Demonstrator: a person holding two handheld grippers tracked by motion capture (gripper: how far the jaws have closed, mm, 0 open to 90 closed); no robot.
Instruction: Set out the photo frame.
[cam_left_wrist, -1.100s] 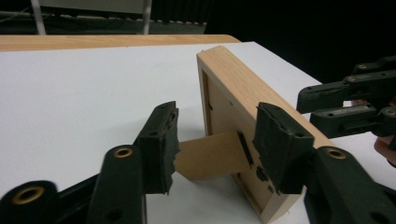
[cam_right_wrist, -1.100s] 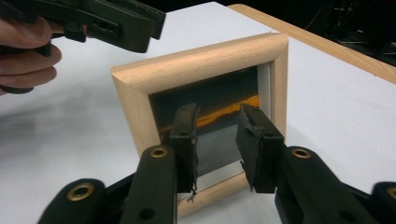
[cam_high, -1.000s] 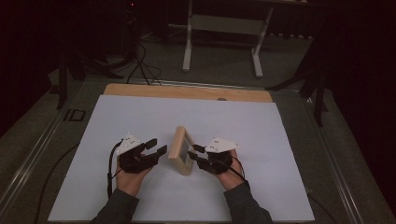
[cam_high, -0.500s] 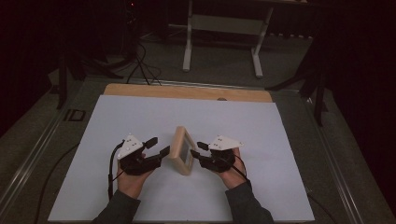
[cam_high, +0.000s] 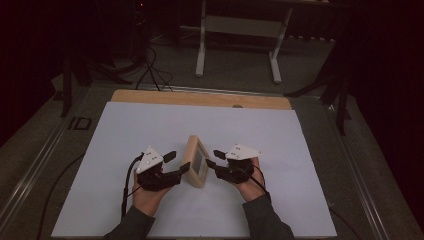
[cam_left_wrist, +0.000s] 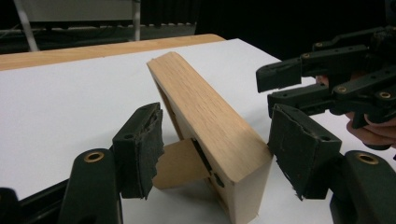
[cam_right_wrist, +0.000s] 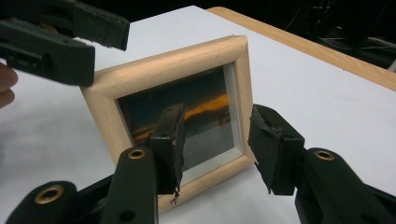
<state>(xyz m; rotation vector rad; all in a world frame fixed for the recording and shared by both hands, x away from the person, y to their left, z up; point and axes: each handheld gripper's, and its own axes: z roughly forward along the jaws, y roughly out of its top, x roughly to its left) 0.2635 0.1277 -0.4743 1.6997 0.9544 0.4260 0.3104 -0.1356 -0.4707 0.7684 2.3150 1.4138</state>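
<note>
Stood propped on the desk (cam_high: 150, 125): a frame (cam_high: 196, 160). Flanked by left gripper (cam_high: 176, 164) and right gripper (cam_high: 214, 159). Both jaws spread, just opened wider, pinching nothing.

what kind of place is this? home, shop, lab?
Probably a lab or recording room, not a home: a white-topped table with a wooden far edge, loose cables on the floor, a metal stand behind, dark surroundings. A wooden picture frame stands between two hand-held tools.

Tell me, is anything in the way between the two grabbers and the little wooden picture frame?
No, nothing visible is. The wooden picture frame stands alone on the white table, with the left gripper and right gripper right beside it, jaws open and just opened wider.
</note>
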